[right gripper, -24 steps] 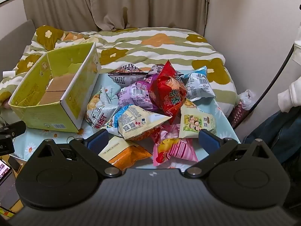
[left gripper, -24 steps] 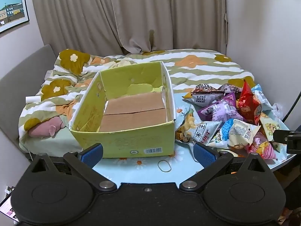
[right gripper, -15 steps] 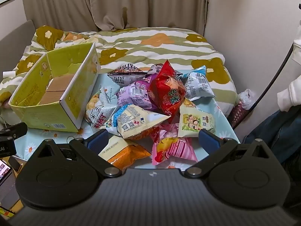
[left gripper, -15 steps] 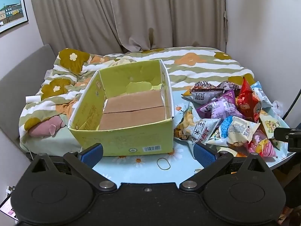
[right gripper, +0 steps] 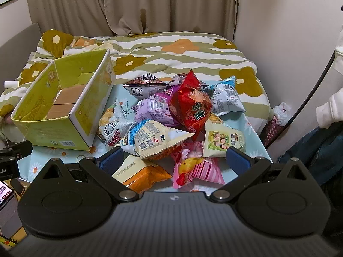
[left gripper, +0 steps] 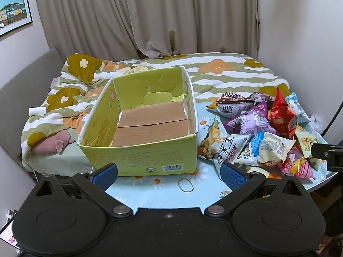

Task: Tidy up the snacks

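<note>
An open yellow-green cardboard box (left gripper: 141,160) stands on a light blue flowered table (left gripper: 150,190); only its brown bottom flaps show inside. It also shows in the right wrist view (right gripper: 53,137). To its right lies a pile of snack bags: a red bag (right gripper: 190,105), purple bags (right gripper: 154,107), a white "TATRE" bag (right gripper: 141,87), a pink bag (right gripper: 193,169) and an orange bag (right gripper: 141,173). My left gripper (left gripper: 169,173) is open and empty, in front of the box. My right gripper (right gripper: 174,160) is open and empty, above the near edge of the pile.
A bed with a green-striped flowered quilt (left gripper: 225,70) lies behind the table. A rubber band (left gripper: 185,185) lies on the table near the box. A pink plush (left gripper: 53,143) lies left of the box. Curtains and walls close the back and right.
The left gripper has drawn back and risen slightly, so the box looks a little lower and farther. The right gripper has barely moved. Both stay open.
</note>
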Action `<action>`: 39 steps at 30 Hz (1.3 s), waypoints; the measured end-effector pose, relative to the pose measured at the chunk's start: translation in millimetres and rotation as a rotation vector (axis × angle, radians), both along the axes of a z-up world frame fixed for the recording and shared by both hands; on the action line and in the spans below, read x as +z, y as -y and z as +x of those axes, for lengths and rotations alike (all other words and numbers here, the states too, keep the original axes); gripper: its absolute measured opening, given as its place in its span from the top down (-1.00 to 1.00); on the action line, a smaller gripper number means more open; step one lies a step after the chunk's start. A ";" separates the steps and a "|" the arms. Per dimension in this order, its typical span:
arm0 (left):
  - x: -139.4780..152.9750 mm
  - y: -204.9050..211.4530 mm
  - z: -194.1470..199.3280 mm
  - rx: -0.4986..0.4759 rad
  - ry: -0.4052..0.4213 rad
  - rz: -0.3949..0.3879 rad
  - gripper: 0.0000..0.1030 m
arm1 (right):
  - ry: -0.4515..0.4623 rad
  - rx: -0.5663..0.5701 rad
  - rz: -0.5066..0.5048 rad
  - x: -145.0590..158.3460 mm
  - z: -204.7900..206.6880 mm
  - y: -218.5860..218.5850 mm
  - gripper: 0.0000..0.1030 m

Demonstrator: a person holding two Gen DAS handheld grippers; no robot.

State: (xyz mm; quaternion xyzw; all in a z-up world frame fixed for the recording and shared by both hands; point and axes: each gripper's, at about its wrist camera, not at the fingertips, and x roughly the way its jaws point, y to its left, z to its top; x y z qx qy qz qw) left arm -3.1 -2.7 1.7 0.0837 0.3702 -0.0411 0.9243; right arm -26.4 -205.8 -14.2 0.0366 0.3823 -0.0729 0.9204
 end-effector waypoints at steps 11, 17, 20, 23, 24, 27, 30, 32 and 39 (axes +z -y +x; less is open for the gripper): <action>1.0 -2.1 4.1 -0.014 -0.016 -0.008 -1.00 | -0.008 -0.001 0.003 1.4 3.8 -2.6 -1.00; 0.9 -3.7 6.1 -0.020 -0.016 -0.006 -1.00 | -0.007 0.000 0.001 0.9 4.5 -3.5 -1.00; 0.8 -3.6 6.7 -0.024 -0.015 -0.007 -1.00 | -0.008 -0.001 0.001 1.3 4.4 -4.0 -1.00; 0.1 -3.9 7.2 -0.028 -0.016 -0.007 -1.00 | -0.008 0.001 0.001 1.6 3.8 -3.6 -1.00; -0.2 -4.1 7.4 -0.029 -0.017 -0.008 -1.00 | -0.007 -0.001 -0.001 1.5 4.3 -4.7 -1.00; -0.6 -4.2 7.8 -0.030 -0.018 -0.011 -1.00 | -0.008 -0.003 -0.001 2.0 4.3 -5.6 -1.00; -1.1 -4.0 7.9 -0.031 -0.016 -0.011 -1.00 | -0.007 -0.005 -0.002 1.7 4.9 -6.3 -1.00; -1.0 -4.0 8.0 -0.031 -0.016 -0.011 -1.00 | -0.007 -0.004 -0.001 2.0 3.9 -5.8 -1.00; -0.9 -4.2 8.0 -0.033 -0.016 -0.013 -1.00 | -0.006 -0.002 -0.001 2.7 3.1 -6.6 -1.00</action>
